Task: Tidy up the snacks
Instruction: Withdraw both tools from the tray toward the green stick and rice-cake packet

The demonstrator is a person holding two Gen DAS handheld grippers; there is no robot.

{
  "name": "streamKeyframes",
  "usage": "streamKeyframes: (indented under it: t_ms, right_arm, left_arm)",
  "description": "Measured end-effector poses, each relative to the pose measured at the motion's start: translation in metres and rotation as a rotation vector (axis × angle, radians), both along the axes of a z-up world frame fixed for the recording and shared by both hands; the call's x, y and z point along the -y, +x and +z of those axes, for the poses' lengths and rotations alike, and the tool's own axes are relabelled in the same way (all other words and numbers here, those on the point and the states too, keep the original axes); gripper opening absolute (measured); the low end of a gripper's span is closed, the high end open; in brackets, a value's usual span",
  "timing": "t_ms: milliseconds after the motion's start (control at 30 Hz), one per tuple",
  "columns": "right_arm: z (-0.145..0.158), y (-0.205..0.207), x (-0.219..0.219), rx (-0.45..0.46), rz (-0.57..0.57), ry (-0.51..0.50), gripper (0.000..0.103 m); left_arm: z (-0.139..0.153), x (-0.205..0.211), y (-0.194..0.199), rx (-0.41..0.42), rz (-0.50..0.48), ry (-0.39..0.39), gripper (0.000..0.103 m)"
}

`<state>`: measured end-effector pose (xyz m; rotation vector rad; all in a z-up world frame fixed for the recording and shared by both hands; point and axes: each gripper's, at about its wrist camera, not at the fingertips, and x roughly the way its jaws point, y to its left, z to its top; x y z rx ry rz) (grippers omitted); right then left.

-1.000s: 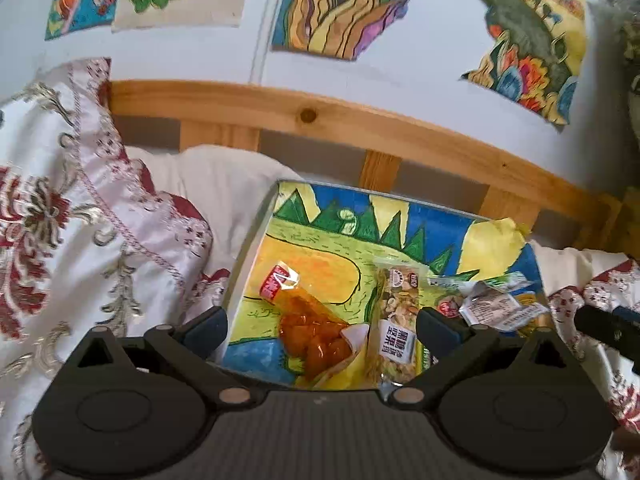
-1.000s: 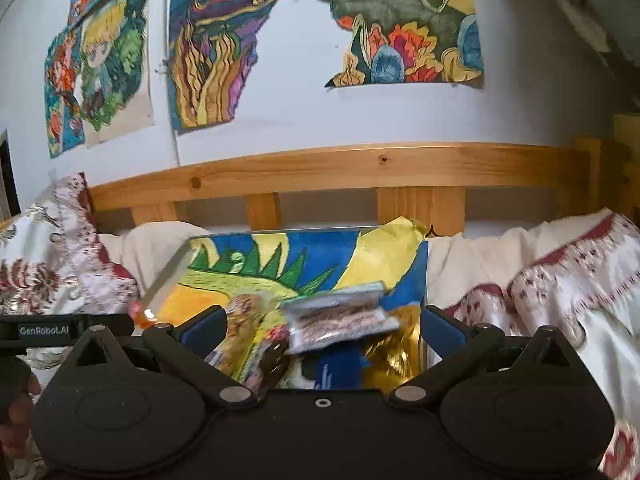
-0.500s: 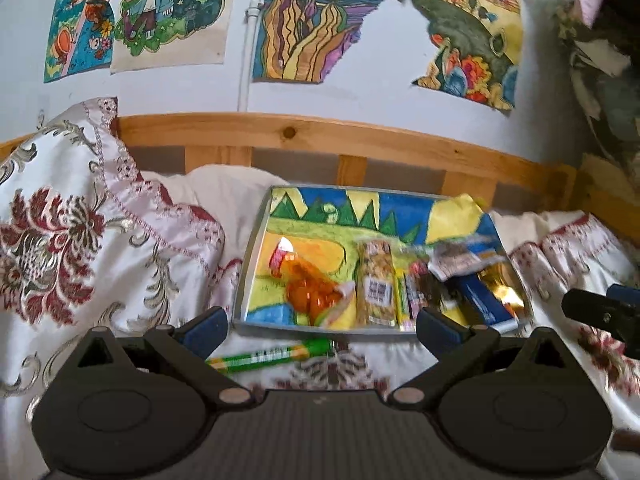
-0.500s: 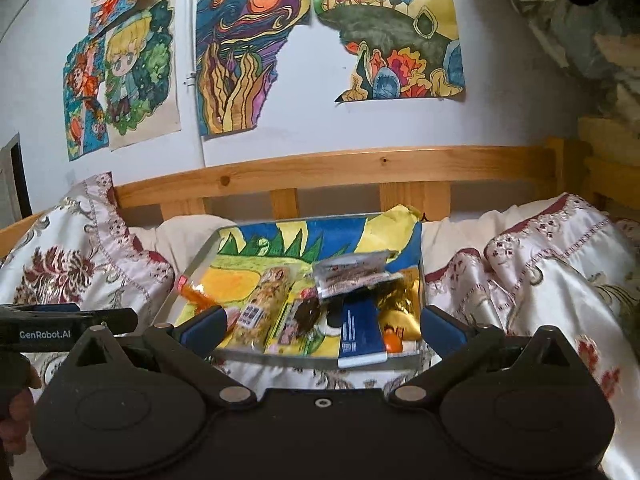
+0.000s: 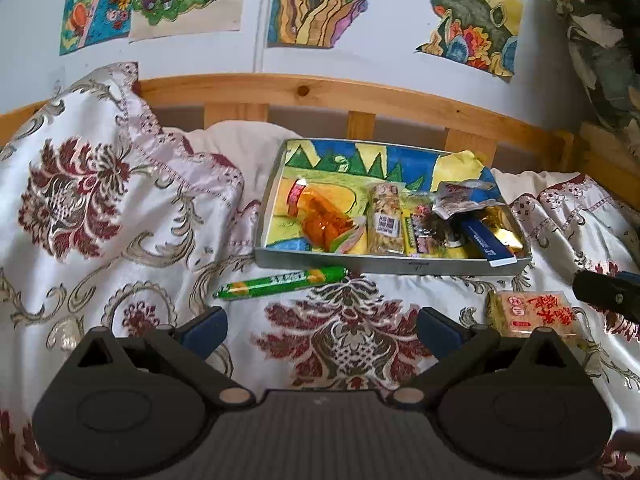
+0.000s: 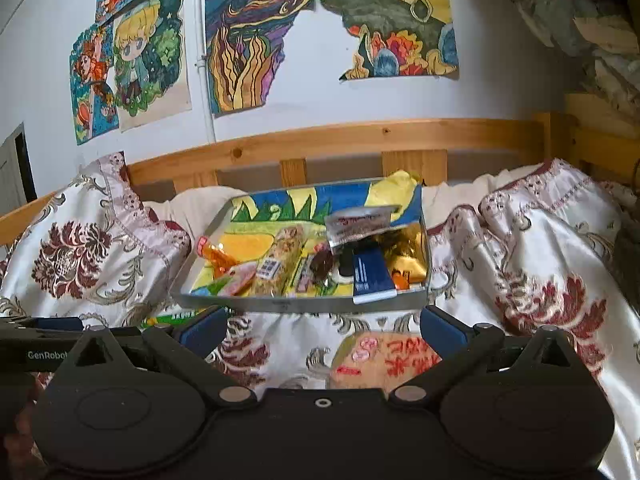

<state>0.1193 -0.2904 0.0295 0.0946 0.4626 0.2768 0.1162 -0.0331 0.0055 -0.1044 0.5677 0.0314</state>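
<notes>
Right wrist, biscuit packet (image 6: 384,360) half hidden by tool (image 6: 323,330)

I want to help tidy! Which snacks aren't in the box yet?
Two: the long green stick lying on the bedspread just before the box, and the flat packet with red writing nearer, to the right.

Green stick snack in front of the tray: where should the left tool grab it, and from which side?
Grip the green stick mid-length, coming from above with the jaws across its narrow width. It lies flat on the quilt, long axis left-right, beside the tray.

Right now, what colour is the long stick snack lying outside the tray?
Green with yellow bands; clearest in the left wrist view.
</notes>
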Motion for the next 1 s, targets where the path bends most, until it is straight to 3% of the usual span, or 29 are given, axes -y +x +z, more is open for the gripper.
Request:
streamKeyframes:
  t_ms: [400, 667, 1000]
  right_arm:
    - [-0.027, -0.01, 0.002, -0.128, -0.019, 0.012, 0.102]
    - [-0.034, -0.007, 0.001, -0.16, -0.027, 0.018, 0.102]
    - [-0.038, -0.003, -0.004, -0.178, -0.007, 0.025, 0.102]
  left_arm:
    - [-0.008, 0.005, -0.024, -0.03, 0.031, -0.017, 0.102]
    - [-0.013, -0.002, -0.024, -0.067, 0.072, -0.058, 0.102]
    - [-0.017, 0.001, -0.019, -0.09, 0.071, -0.049, 0.102]
